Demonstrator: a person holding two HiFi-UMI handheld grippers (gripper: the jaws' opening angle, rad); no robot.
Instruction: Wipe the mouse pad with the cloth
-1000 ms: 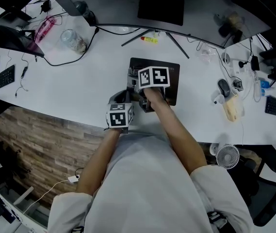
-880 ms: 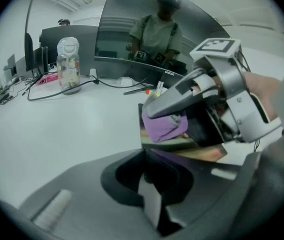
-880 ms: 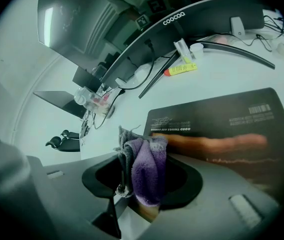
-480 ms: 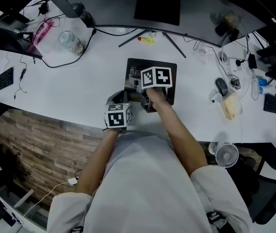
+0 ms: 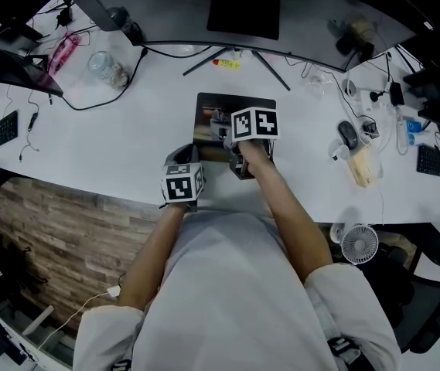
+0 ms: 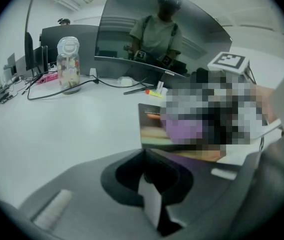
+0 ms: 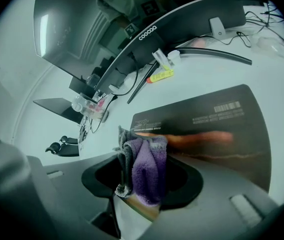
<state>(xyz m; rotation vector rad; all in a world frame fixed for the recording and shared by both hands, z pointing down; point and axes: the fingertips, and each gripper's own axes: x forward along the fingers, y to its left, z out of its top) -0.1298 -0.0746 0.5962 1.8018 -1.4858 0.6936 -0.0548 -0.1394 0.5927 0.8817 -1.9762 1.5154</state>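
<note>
Visible only in the right gripper view, hidden under the marker cube in the head view: purple cloth [image 7: 149,171] clamped between right gripper [image 7: 142,181] fingers, over the mouse pad [image 7: 206,129]. Left gripper [image 6: 150,204] fingers together, holding nothing.

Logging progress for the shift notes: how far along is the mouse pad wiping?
Done: the cloth is picked up, clamped in the right gripper. In hand: it sits over the mouse pad. Left: how much is wiped cannot be told; the left gripper is shut, empty, beside the pad.
</note>
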